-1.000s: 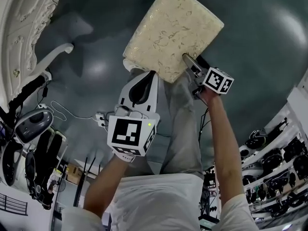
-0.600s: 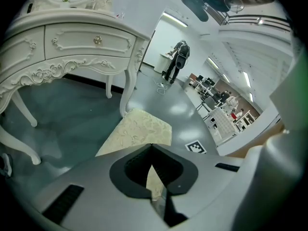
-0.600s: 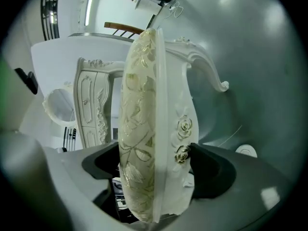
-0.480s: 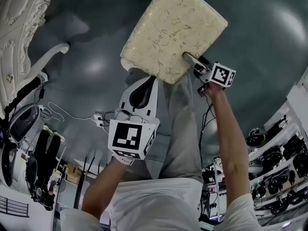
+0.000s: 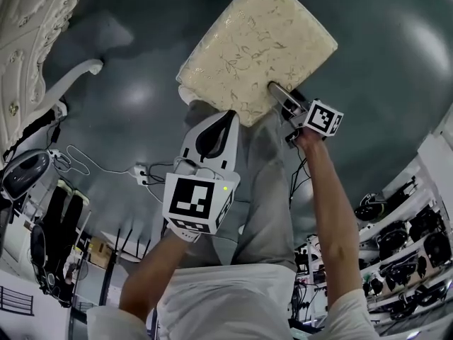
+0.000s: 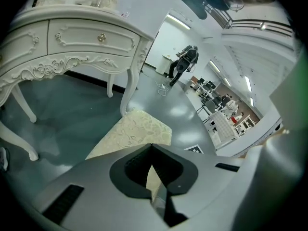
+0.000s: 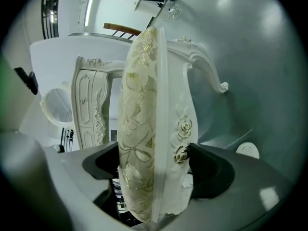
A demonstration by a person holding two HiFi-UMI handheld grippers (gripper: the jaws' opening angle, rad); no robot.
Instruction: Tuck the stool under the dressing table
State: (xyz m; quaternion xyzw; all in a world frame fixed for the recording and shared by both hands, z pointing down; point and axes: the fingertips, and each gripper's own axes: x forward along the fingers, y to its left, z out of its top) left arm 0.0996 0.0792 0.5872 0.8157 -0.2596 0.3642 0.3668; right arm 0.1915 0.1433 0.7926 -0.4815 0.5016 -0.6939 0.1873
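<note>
The stool (image 5: 258, 48) has a cream floral cushion and a white carved frame; it stands on the grey-green floor, out from the white dressing table (image 5: 28, 41). My right gripper (image 5: 281, 96) is at the seat's near right edge. In the right gripper view the seat (image 7: 144, 105) runs edge-on between the jaws, which have just been opening and stand wide on either side of it. My left gripper (image 5: 228, 115) hovers by the near left corner with its tips together, nothing between them. In the left gripper view the stool (image 6: 134, 131) lies ahead, with the dressing table (image 6: 72, 42) beyond.
A power strip with a cable (image 5: 141, 172) lies on the floor to the left. Dark equipment (image 5: 21, 176) crowds the left side and shelves (image 5: 403, 225) the right. My grey trouser legs (image 5: 269, 190) stand just behind the stool. The table's curved leg (image 5: 71, 80) is left of it.
The right gripper has rolled a little at the seat's edge. The stool and the left gripper keep about the same places.
</note>
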